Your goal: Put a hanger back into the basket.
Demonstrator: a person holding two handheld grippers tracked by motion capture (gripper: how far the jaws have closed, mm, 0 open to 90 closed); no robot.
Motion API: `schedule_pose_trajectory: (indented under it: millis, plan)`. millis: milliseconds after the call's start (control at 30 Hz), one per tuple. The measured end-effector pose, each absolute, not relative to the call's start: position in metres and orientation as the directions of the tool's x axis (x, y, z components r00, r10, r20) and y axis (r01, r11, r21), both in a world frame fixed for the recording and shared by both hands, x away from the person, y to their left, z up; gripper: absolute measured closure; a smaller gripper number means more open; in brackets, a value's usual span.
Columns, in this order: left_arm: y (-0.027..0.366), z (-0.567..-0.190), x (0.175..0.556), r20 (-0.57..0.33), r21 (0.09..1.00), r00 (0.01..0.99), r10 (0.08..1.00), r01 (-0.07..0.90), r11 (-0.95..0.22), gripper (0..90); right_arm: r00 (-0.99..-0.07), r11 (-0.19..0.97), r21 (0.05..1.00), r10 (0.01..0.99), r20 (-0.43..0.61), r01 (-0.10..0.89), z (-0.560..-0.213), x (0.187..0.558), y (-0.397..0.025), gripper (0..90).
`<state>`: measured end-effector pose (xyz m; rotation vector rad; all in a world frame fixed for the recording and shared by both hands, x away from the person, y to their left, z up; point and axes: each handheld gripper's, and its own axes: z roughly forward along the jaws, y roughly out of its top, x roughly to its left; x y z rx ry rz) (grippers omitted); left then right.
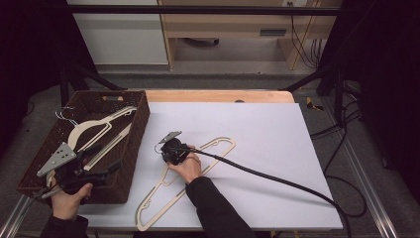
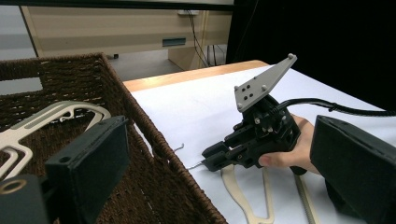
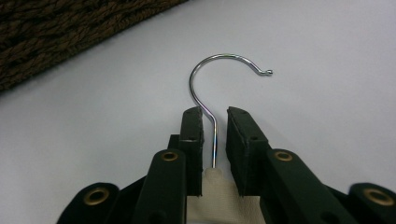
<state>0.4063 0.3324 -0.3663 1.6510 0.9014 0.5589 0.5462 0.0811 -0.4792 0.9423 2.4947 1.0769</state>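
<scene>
Right gripper (image 3: pixel 215 122) straddling thin chrome hook (image 3: pixel 212 88) of pale flat wooden hanger (image 1: pixel 171 191) lying on white worktop (image 1: pixel 277 129) beside dark woven wicker basket (image 1: pixel 133 144); jaws narrow, not yet pinching wire. Risk: smooth wire slipping or hanger swinging under single-point grip, snagging basket rim. Left gripper (image 1: pixel 81 173) hovering over basket, jaws wide, holding nothing. Hanger neck hiding under right gripper in high view; second pale hanger (image 1: pixel 94 131) in basket partly covered.

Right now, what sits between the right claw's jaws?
The metal hook stem of the wooden hanger on the table; the right claw straddles it, per the right gripper view.
</scene>
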Motion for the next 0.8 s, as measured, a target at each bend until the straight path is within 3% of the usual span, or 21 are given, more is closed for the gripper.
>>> schedule_pose_trajectory:
  millis: [267,600,800]
  plan:
    - [0.331,-0.367,0.407,-0.095,0.958,0.596,0.798,0.273,-0.09,4.7,-0.75,0.51,0.709,0.66,0.04,0.486,-0.478,0.549,0.08,88.4]
    - [0.323,-0.365,0.403,-0.081,0.951,0.612,0.787,0.283,-0.122,6.1,-0.733,0.487,0.706,0.677,0.066,0.514,-0.477,0.548,0.079,89.1]
    - [0.308,-0.363,0.399,-0.071,0.945,0.636,0.768,0.289,-0.153,9.1,-0.754,0.494,0.733,0.656,0.04,0.468,-0.472,0.546,0.076,89.2]
